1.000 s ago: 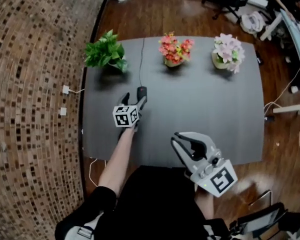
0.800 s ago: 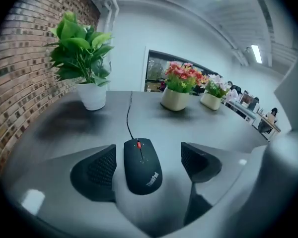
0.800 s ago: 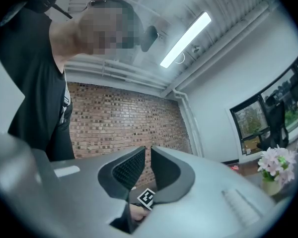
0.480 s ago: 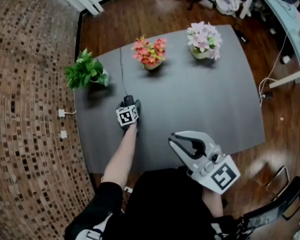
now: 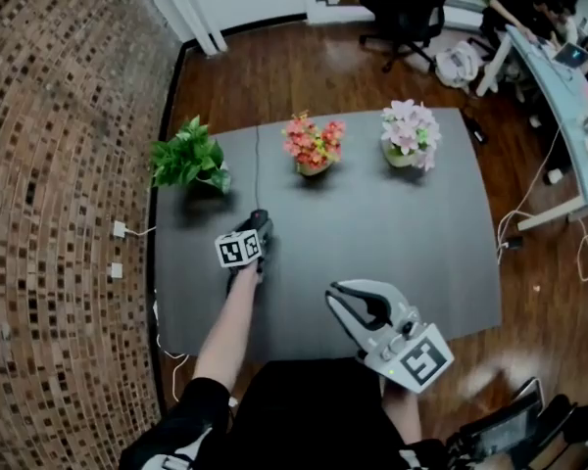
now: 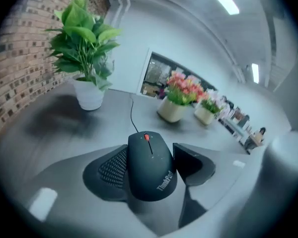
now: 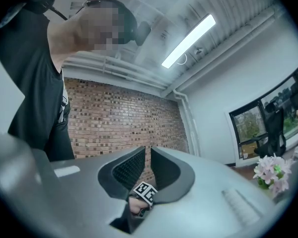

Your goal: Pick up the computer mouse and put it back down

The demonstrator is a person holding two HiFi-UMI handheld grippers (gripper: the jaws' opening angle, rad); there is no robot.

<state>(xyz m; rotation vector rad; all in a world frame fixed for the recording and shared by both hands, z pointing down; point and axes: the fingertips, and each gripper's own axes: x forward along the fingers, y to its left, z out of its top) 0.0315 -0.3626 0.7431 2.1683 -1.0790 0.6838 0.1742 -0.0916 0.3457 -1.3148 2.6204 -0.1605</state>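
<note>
Left gripper (image 6: 150, 150) angled down onto the worktop (image 5: 412, 233), left of centre in the head view. Mouse (image 6: 151, 175) sits squarely between its jaws, nose and red wheel pointing away. Jaws have just been closing. Both pads now look to be against the mouse's flanks, set at about its width. The right-side contact is less certain than the left.

Grip taken across the mouse's narrow waist, presumably because the sides give flat purchase and the domed top would slip.

Mouse appears to rest on the worktop still, shadow tight under it. Judged: grasp stage, lift not yet begun.

Cable (image 6: 131, 115) trails from the nose toward the far edge, passing beside the green plant (image 5: 188, 155) at the upper left. It lies loosely, so a short lift should not drag. A high or sideways lift might tug it.

Two flower pots (image 5: 314, 145) stand along the far edge, centre and right, well apart from the mouse. No obstruction to a straight up-and-down move.

Right gripper (image 7: 148, 155) parked near the bottom of the head view, off the near edge of the worktop and tilted slightly up. Jaws drawn in to a slit, nothing in them; only the brick wall and the left gripper's marker cube show beyond them. Likely kept back because this is a one-handed job.
</note>
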